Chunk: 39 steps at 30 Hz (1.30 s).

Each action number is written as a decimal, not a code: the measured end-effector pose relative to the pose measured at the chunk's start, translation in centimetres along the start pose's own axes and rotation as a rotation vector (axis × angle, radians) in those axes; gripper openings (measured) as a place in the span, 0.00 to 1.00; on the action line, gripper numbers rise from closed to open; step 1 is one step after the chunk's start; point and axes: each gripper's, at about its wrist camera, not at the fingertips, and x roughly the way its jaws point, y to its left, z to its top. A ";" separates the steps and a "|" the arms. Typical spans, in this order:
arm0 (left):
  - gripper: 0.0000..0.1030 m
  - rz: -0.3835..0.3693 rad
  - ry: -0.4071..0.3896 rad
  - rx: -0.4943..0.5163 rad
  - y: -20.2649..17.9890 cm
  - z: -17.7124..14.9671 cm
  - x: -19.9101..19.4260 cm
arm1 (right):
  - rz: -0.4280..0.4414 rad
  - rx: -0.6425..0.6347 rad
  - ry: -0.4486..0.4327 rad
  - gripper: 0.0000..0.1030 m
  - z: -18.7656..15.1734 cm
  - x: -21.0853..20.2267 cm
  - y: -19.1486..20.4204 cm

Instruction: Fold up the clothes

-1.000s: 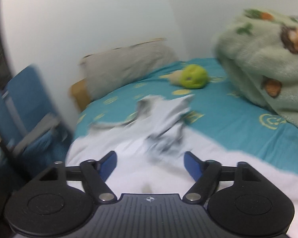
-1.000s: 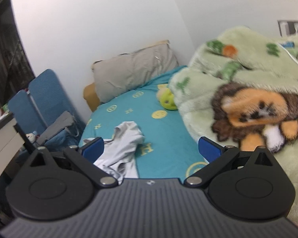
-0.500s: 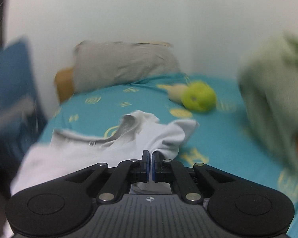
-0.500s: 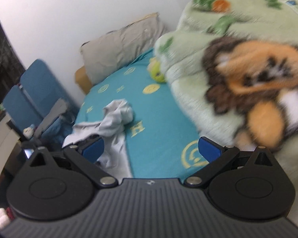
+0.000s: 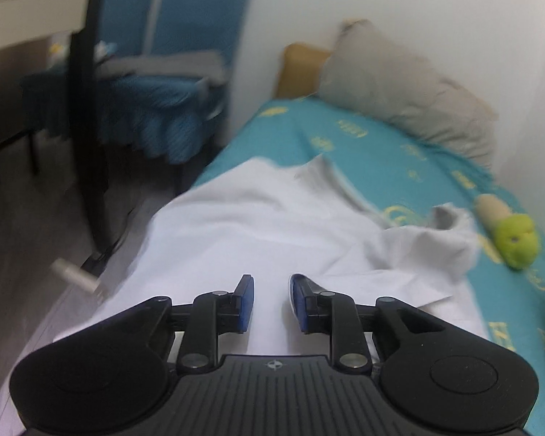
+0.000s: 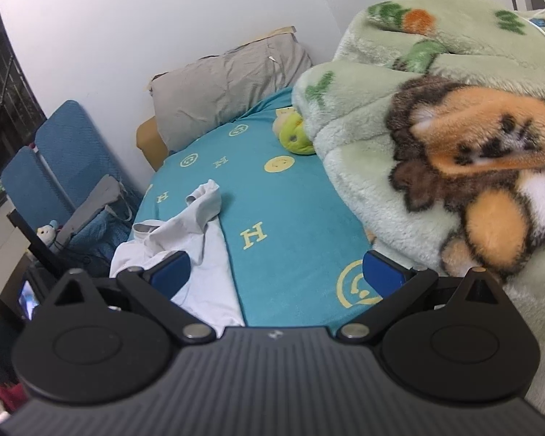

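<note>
A white shirt (image 5: 258,218) lies crumpled on the teal bedsheet (image 5: 381,145), its body spread toward the bed's left edge and one sleeve (image 5: 447,232) bunched up to the right. My left gripper (image 5: 270,285) hovers just over the near part of the shirt, its blue pads (image 5: 245,299) a narrow gap apart with nothing clamped between them. In the right wrist view the same shirt (image 6: 189,232) lies at the left on the sheet (image 6: 290,218). My right gripper (image 6: 276,272) is wide open above the sheet, to the right of the shirt.
A grey pillow (image 6: 229,83) leans on the wall at the head of the bed. A green plush toy (image 6: 296,138) lies beside a thick green lion blanket (image 6: 436,127) filling the right side. Blue chairs (image 5: 170,72) and a black pole (image 5: 91,127) stand left of the bed.
My left gripper was open, then shut over the shirt, and now stands slightly open; its view has swung left toward the bed's edge. My right gripper stayed wide open and shifted little.
</note>
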 end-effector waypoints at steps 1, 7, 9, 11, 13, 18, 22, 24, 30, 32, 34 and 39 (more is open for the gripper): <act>0.33 -0.034 -0.006 0.024 -0.3 0.2 -0.3 | 0.003 -0.006 0.001 1.00 0.0 0.1 0.2; 0.48 -0.151 -0.033 -0.011 -2.7 3.0 0.2 | -0.005 -0.020 0.033 1.00 -0.4 1.1 0.8; 0.48 -0.176 0.083 0.021 -4.0 3.7 1.3 | -0.006 -0.019 0.040 1.00 -0.4 1.4 0.9; 0.42 -0.218 0.279 -0.050 -4.6 4.0 3.1 | -0.008 -0.018 0.048 1.00 -0.5 1.8 1.0; 0.44 -0.292 0.398 -0.165 -4.4 3.6 4.6 | -0.006 -0.018 0.058 1.00 -0.6 2.1 1.1; 0.62 -0.307 0.484 -0.381 -3.6 2.5 7.7 | 0.004 -0.029 0.089 1.00 -0.9 3.0 1.6; 0.62 -0.304 0.452 -0.576 -2.1 1.9 9.4 | 0.005 -0.046 0.103 1.00 -1.2 3.1 1.9; 0.46 -0.276 0.419 -0.592 -1.9 2.0 9.6 | 0.001 -0.043 0.104 1.00 -1.3 3.1 1.9; 0.03 -0.318 0.344 -0.327 -2.7 4.2 7.7 | 0.015 -0.011 0.121 1.00 -1.2 3.2 1.3; 0.03 -0.250 0.311 -0.262 -2.5 5.0 7.8 | 0.026 0.021 0.119 1.00 -1.1 3.1 0.9; 0.03 -0.161 0.281 -0.213 -2.3 5.7 8.0 | 0.021 0.027 0.119 1.00 -1.1 3.0 0.8; 0.03 0.061 0.202 -0.087 -1.6 7.5 8.5 | 0.022 0.021 0.124 1.00 -1.3 3.0 1.1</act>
